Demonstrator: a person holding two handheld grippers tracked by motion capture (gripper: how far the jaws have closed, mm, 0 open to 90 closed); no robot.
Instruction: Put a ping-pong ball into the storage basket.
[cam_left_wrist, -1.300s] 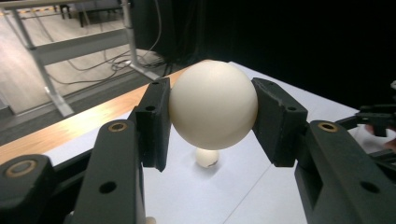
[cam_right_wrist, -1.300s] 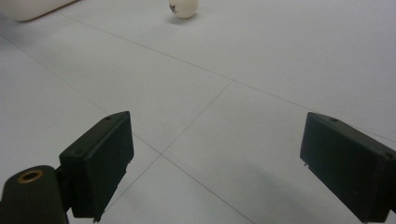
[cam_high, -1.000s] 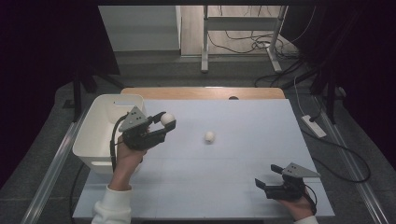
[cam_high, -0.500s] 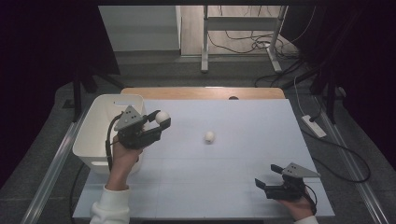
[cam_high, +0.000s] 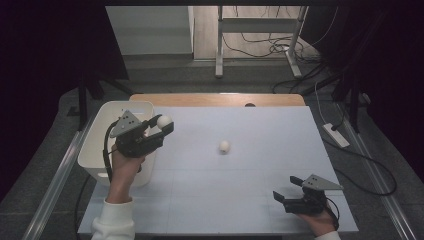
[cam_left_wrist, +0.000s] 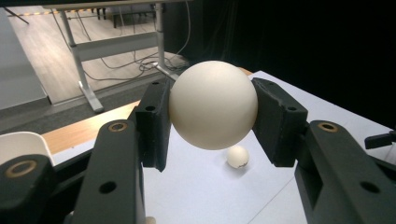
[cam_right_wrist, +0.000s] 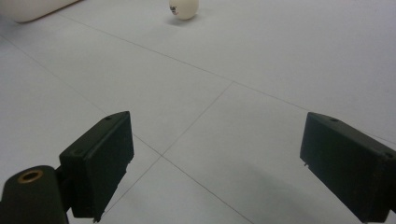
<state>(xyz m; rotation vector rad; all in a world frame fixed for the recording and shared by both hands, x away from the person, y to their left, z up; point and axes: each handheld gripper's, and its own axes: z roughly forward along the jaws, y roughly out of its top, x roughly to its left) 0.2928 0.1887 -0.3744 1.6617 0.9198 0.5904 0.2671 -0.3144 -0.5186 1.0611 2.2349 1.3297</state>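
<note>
Ping-pong ball (cam_left_wrist: 213, 103) sits clamped between the two black jaws of the left gripper (cam_high: 161, 125), each pad pressing one side of it, as the left gripper view shows close up. In the high view the same ball (cam_high: 164, 120) is held in the air just beside the right-hand rim of the white bin (cam_high: 100, 125), with the gripper's body over the bin's near corner. The person's left hand (cam_high: 124, 167) grips the tool from below, a white sleeve (cam_high: 112, 222) at the wrist.

Second ping-pong ball (cam_high: 224, 146) lies loose on the pale worktop (cam_high: 240, 200), well apart from the bin and to its right, near the middle of the surface. The left gripper view catches it (cam_left_wrist: 237, 157) below the held ball, and the right gripper view shows it (cam_right_wrist: 184, 8) far ahead, with print on its side too small to read.

Right gripper (cam_high: 284, 191) rests low at the worktop's near right corner, far from the bin, its jaws spread wide with nothing between them; the right gripper view shows bare worktop (cam_right_wrist: 219, 93) in the gap.
</note>
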